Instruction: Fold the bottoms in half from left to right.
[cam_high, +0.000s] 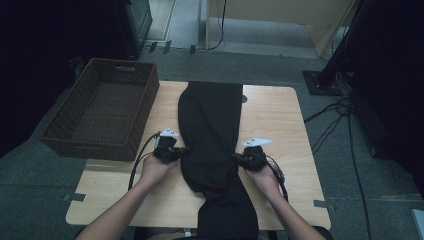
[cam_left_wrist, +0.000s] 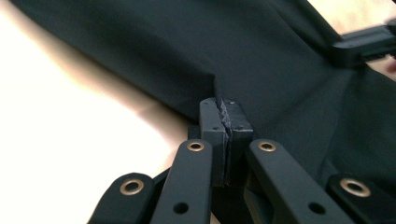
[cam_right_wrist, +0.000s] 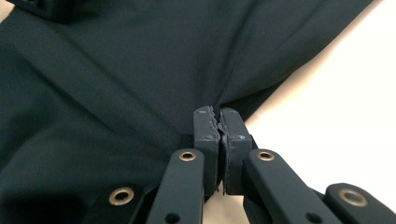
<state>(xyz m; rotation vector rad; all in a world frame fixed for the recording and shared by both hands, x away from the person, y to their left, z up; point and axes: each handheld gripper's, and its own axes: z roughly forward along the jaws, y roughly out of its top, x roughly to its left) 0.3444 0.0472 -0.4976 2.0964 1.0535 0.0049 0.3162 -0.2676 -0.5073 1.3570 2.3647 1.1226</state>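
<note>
Black garment (cam_high: 210, 130) lies lengthwise down the middle of the wooden bench (cam_high: 272, 112), its near end hanging over my edge. I have the left tool (cam_high: 181, 152) pressed together on the cloth's left edge and the right tool (cam_high: 239, 159) pinching the right edge directly opposite. In both gripper views the pads bite a thin fold, with creases fanning out from each pinch.

To fold well, I judge both hands should lift together and level, keeping the fabric taut between them so the far half lies flat.

Cloth is matte, smooth, finely woven and limp. Bench top is pale, light-grained wood with rounded corners. A dark woven wicker basket (cam_high: 80, 127), rectangular, sits at the bench's left.
</note>
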